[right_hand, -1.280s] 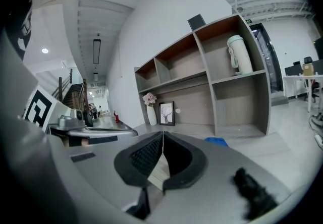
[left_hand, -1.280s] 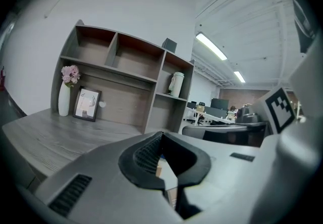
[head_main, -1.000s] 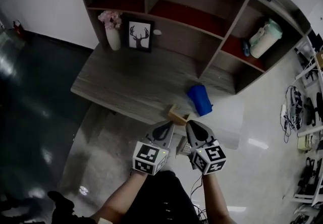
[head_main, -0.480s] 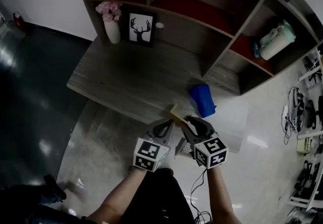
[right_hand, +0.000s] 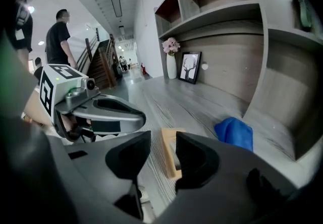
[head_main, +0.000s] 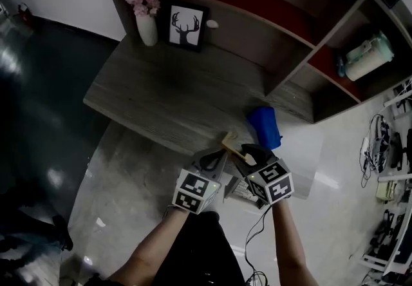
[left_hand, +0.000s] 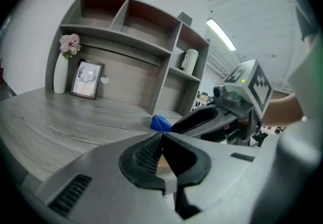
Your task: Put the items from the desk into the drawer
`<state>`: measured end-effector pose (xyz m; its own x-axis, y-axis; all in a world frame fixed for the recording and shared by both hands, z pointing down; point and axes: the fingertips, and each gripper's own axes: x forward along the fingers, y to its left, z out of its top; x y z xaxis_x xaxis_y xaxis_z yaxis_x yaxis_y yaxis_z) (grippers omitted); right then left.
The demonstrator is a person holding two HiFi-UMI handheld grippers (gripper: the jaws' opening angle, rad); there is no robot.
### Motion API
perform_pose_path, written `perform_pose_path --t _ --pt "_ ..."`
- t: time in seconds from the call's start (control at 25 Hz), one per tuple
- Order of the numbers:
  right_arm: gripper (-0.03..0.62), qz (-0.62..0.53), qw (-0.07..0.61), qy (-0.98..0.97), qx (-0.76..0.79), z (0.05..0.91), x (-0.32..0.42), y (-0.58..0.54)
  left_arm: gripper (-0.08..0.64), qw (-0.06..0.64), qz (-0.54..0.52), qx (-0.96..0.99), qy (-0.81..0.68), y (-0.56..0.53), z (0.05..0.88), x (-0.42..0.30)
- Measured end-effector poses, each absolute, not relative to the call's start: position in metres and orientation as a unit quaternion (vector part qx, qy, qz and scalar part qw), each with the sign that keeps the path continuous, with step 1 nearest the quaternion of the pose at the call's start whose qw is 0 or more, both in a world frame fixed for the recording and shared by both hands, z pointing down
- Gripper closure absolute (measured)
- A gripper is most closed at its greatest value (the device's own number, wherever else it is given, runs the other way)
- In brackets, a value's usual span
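grey wood-grain tabletop (head_main: 167, 98), matt and finely streaked, below shelving (head_main: 283, 53) of the same matt grey wood with reddish inner panels. on it, a pale, smooth bare-wood block (head_main: 232, 144) and a soft, crumpled blue cloth (head_main: 265, 126). the floor (head_main: 129, 175) is pale, glossy and reflective. the left hand-held gripper (left_hand: 161, 137) has a matt grey plastic shell and black ribbed pads (left_hand: 144, 155)

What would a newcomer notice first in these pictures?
The two tools with black-and-white marker cubes, the left tool and right tool, at the front edge of the desk. The right one's jaws have just been opening, with a small wooden block in line with their gap, not gripped. Next, the bright blue bundle on the desk's right end, and the deer picture beside a vase of pink flowers at the back.
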<state>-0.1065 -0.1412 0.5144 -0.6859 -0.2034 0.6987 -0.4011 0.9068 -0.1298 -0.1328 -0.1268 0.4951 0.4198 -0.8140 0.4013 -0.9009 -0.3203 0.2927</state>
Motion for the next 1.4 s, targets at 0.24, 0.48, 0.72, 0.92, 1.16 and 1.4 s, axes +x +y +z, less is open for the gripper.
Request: perform_pose_path --t 0.24,0.48,0.72,0.92,1.16,1.4 --pt "0.433 0.129 0.416 -0.892 0.123 0.541 -0.111 -0.141 0.549 0.245 0.101 0.808 -0.525 -0.132 0.511 -0.138" --pt "0.433 0.127 0.466 -0.870 0.098 0.560 -0.113 -0.138 0.549 0.255 0.103 0.805 -0.526 -0.131 0.523 -0.142" --pt "0.443 0.128 0.515 -0.844 0.077 0.575 -0.115 -0.135 0.549 0.263 0.102 0.804 -0.523 -0.132 0.532 -0.142" --pt "0.528 0.101 0.553 -0.824 0.071 0.587 -0.114 -0.133 0.549 0.269 0.101 0.801 -0.525 -0.131 0.535 -0.146" --pt "0.537 0.102 0.538 -0.833 0.085 0.584 -0.118 -0.135 0.549 0.274 0.099 0.799 -0.527 -0.129 0.536 -0.149" --pt "0.538 0.101 0.533 -0.833 0.105 0.579 -0.111 -0.139 0.549 0.269 0.099 0.802 -0.524 -0.131 0.531 -0.146"
